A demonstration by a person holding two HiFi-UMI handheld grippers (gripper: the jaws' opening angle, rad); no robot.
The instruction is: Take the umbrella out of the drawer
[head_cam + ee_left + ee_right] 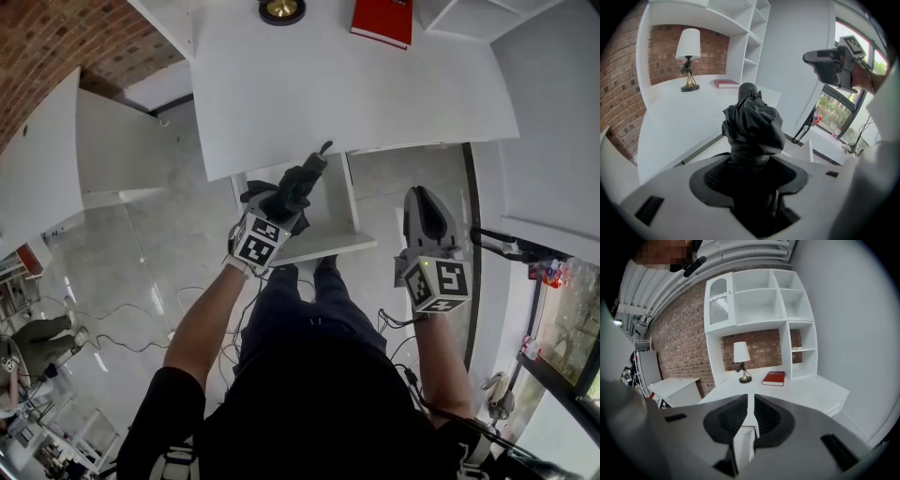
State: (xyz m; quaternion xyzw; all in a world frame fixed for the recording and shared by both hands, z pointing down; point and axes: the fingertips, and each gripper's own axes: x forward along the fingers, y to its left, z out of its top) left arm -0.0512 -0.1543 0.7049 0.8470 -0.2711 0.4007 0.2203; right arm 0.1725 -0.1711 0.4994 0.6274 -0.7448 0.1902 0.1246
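White desk (356, 94) at twelve o'clock bears lamp (281, 9) and red book (382, 19); brick wall (47, 47) at ten. Left gripper (283, 206) clamps the umbrella (305, 178); right gripper (424, 199) barely ajar, empty.

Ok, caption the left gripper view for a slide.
Left hand-held gripper grips the folded black umbrella, white desk beyond.

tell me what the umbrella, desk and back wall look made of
Umbrella: black woven fabric, probably nylon; matte, creased in soft folds.
Desk: likely painted or laminated board; smooth, even white, faint sheen.
Wall: red brick, rough, with pale mortar lines.
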